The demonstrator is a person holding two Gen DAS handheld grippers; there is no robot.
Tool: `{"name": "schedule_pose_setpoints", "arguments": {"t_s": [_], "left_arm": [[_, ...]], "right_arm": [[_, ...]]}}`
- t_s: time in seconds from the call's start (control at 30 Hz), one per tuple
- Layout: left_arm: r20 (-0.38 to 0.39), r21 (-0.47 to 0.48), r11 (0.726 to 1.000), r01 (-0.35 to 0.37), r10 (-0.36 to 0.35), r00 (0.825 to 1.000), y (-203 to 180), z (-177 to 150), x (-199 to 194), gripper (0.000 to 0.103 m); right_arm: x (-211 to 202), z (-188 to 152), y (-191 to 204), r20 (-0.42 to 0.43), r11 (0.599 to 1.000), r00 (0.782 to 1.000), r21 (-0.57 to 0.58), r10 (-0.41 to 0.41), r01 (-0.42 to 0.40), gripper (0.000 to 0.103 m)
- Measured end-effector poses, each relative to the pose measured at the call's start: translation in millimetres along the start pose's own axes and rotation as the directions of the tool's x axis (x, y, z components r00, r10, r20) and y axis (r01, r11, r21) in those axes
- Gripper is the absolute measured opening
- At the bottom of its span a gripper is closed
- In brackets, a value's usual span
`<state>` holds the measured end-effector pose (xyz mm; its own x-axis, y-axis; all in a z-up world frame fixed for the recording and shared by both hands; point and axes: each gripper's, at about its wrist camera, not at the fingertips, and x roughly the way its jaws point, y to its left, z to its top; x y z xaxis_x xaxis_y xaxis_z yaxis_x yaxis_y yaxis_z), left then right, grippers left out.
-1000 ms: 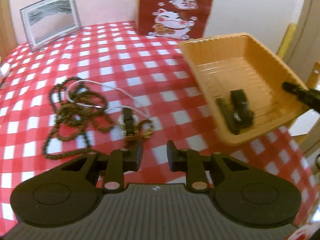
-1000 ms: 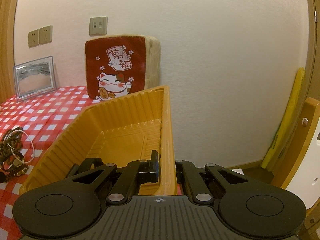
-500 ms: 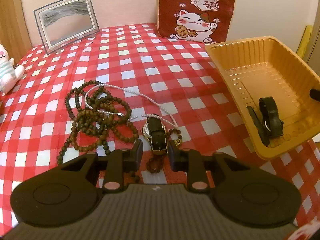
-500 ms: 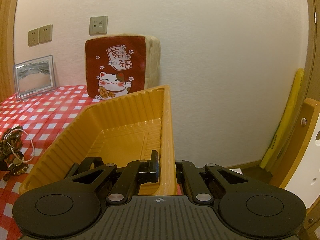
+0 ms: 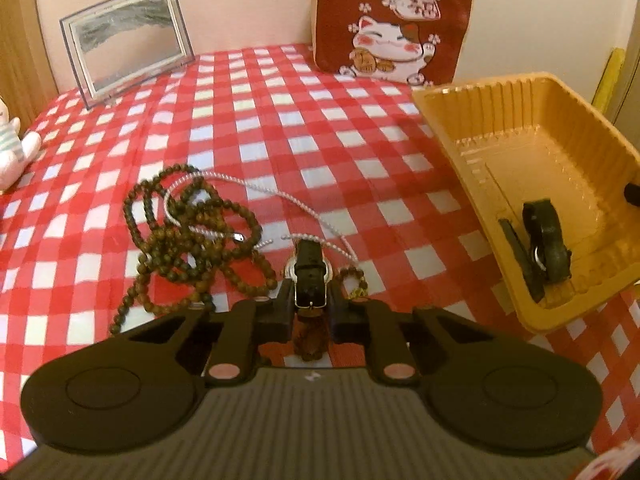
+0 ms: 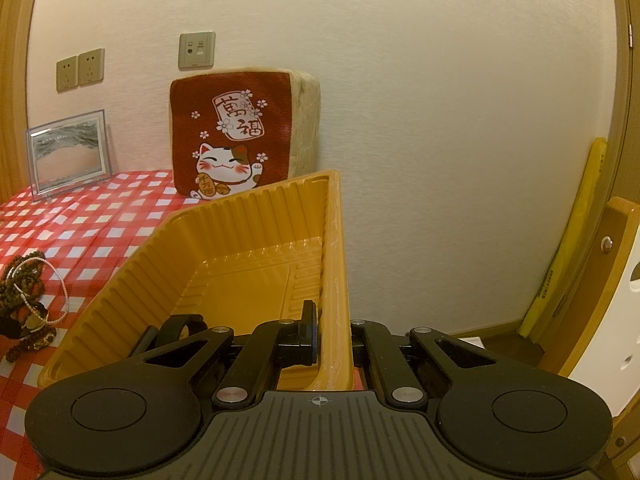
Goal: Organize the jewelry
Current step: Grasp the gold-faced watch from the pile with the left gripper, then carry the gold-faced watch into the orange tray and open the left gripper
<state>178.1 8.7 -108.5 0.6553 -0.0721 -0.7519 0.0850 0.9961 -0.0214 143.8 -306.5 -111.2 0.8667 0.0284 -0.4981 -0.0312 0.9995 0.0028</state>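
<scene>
Red-checked tablecloth (image 5: 304, 128), cat cushion (image 5: 390, 24) at the back wall. Left gripper (image 5: 310, 306) part-open, fingers either side of a black-strap watch (image 5: 309, 270), beside tangled brown beads (image 5: 188, 240) and a white chain (image 5: 280, 204). Right gripper (image 6: 332, 336) clamped on the orange tray (image 6: 256, 240) wall; another black watch (image 5: 546, 242) lies inside.

Left gripper (image 5: 311, 307) straddles the black-strap watch (image 5: 310, 276); bead tangle (image 5: 192, 236) crowds its left side, small bead bracelet (image 5: 354, 280) its right. Open checked cloth (image 5: 320, 128) lies beyond, up to cushion (image 5: 390, 24) and frame (image 5: 128, 40). Orange tray (image 5: 448, 120) blocks the right; right gripper (image 6: 334, 340) clamps its wall.
</scene>
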Motion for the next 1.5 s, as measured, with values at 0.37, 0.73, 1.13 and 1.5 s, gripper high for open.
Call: {"name": "schedule_pose_setpoints", "arguments": {"t_s": [0.37,0.73,1.13,1.5], "left_arm": [[0.024,-0.054,0.997,0.048,-0.047,0.999,16,15,-43,0.014],[0.076,-0.067,0.985,0.160,-0.155,0.985,-4,27,-75,0.014],[0.070,0.021,0.915,0.404,-0.404,0.912,-91,48,-53,0.014],[0.020,0.019,0.854,0.520,-0.520,0.854,-144,55,-7,0.014]], "right_arm": [[0,0,0,0.000,1.000,1.000,0.001,0.001,-0.001,0.004],[-2,0,2,0.001,1.000,1.000,-0.004,0.000,0.000,0.004],[-7,1,5,0.003,1.000,1.000,-0.014,0.007,-0.007,0.004],[-11,1,1,0.001,1.000,1.000,-0.012,0.018,-0.018,0.005]]}}
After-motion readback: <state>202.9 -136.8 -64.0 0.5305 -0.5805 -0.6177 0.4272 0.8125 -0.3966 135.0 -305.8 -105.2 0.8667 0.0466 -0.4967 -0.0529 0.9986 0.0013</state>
